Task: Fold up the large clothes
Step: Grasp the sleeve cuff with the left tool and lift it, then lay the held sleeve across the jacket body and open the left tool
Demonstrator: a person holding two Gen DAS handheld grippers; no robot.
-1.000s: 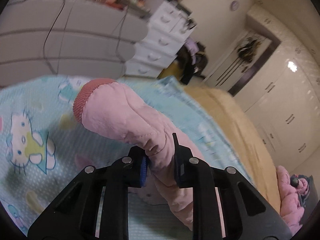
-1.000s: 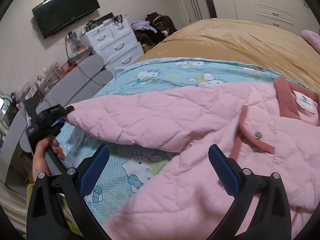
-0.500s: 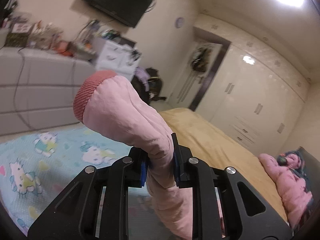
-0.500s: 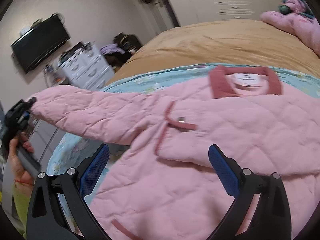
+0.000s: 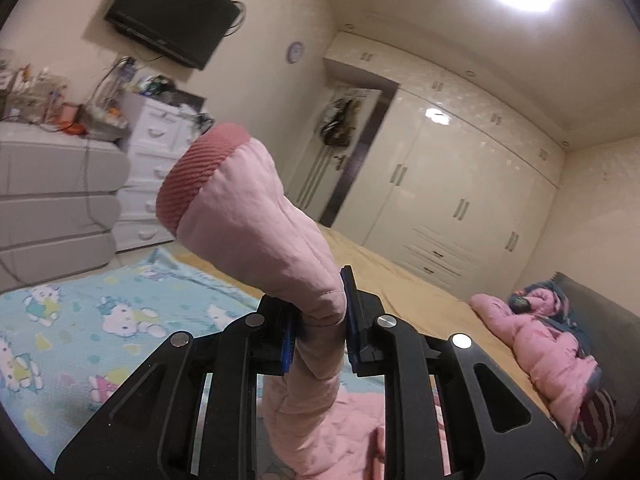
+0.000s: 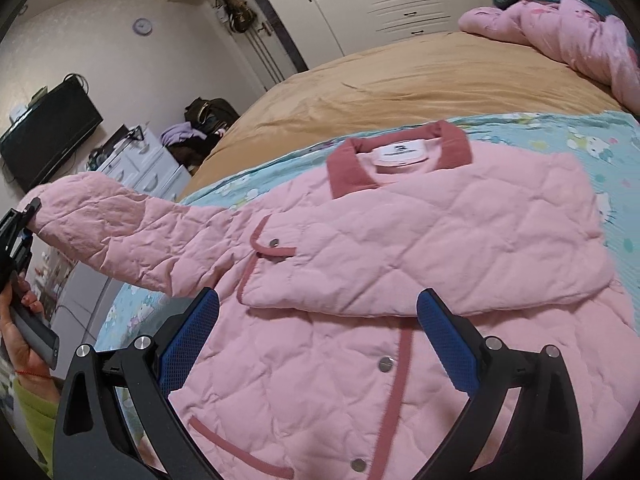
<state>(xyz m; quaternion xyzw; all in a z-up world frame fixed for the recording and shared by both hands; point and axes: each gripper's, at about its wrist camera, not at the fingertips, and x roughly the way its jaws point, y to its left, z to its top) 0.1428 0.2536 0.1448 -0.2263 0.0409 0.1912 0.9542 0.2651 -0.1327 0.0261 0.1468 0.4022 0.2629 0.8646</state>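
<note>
A pink quilted jacket with a darker pink collar lies on a blue cartoon-print sheet on the bed. One sleeve is folded across its chest. My left gripper is shut on the other sleeve near its ribbed cuff and holds it lifted off the bed. The right wrist view shows that sleeve stretched out to the left, with the left gripper at its end. My right gripper hovers open over the jacket front, nothing between its blue pads.
A tan bedspread covers the far bed, with a pink bundle of bedding at its head. White drawers, a wall television and white wardrobes surround the bed. A person's hand holds the left gripper's handle.
My left gripper has lifted the sleeve up off the sheet and tilted toward level. My right gripper has swung right across the jacket, from the sleeve area to over its front.
</note>
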